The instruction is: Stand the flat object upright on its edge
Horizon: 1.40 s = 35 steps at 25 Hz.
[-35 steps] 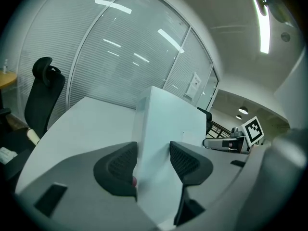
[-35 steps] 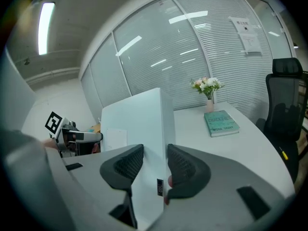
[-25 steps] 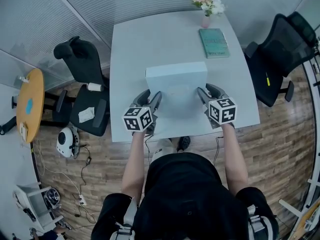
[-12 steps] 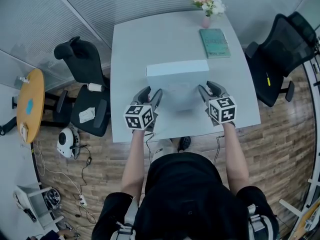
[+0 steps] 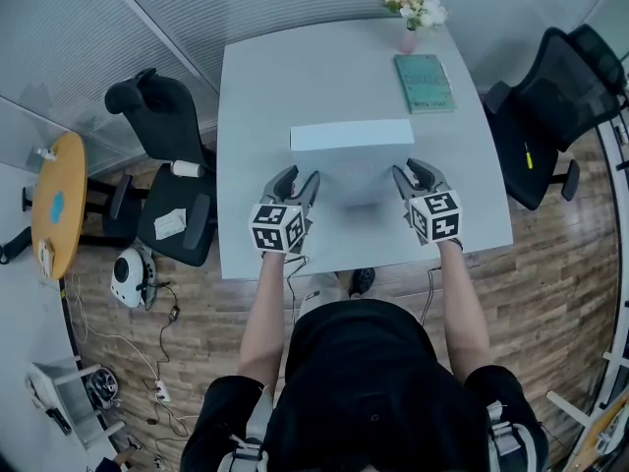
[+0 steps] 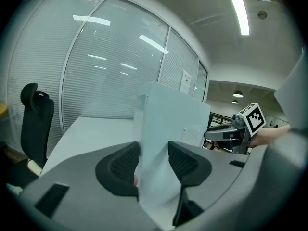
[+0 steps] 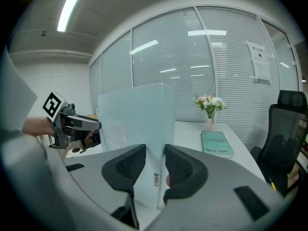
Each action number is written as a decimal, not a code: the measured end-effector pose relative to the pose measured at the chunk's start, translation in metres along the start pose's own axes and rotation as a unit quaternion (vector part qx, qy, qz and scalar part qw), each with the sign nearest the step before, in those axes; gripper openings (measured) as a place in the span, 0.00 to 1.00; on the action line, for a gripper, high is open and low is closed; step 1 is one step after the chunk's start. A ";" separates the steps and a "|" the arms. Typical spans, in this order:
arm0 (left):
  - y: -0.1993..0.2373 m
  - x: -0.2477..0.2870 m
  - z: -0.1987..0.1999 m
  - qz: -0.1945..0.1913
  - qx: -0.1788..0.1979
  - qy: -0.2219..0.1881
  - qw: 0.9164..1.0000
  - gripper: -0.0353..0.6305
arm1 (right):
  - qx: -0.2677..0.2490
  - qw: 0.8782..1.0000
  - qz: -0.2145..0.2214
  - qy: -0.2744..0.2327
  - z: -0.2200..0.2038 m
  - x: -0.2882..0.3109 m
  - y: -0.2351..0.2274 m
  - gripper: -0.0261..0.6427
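Observation:
A flat pale-blue box stands upright on its long edge in the middle of the grey table; from the head view I see mostly its top edge. My left gripper straddles the box's left end, jaws closing, pads against both faces of the box. My right gripper does the same at the right end, jaws closing on the box. In the left gripper view the gripper has the box edge between its pads, and so has the right one.
A green book lies at the table's far right, beside a small vase of flowers. Black office chairs stand to the left and right of the table. A glass wall runs behind.
The box has swung up from a slant to fully upright, its top edge moving away from me. Both grippers have stayed at its ends and shifted slightly nearer.

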<state>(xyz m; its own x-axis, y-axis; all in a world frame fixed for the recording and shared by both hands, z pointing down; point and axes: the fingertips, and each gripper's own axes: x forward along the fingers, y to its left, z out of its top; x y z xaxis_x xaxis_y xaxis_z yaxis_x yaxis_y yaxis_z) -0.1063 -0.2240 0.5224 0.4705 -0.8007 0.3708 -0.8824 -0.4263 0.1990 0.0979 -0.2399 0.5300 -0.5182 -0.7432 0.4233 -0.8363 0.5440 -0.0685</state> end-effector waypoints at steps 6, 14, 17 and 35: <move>0.002 0.003 -0.012 0.002 0.006 0.007 1.000 0.35 | -0.002 1.000 0.003 0.008 -0.013 0.002 0.000 0.24; 0.005 0.002 -0.019 0.004 -0.003 0.011 1.000 0.35 | 0.015 1.000 0.010 0.000 -0.017 0.000 0.004 0.23; 0.003 -0.001 -0.022 0.003 -0.006 0.015 1.000 0.35 | 0.017 1.000 0.013 0.002 -0.019 -0.002 0.005 0.23; -0.011 -0.017 -0.035 -0.010 -0.015 0.017 1.000 0.37 | 0.081 0.996 0.034 0.000 -0.031 -0.020 0.014 0.24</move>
<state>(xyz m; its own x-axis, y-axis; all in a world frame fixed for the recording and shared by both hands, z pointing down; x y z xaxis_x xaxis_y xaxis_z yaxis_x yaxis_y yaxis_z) -0.1048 -0.1909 0.5455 0.4876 -0.7775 0.3970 -0.8730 -0.4279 0.2341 0.1023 -0.2059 0.5487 -0.5749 -0.7061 0.4134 -0.8170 0.5235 -0.2419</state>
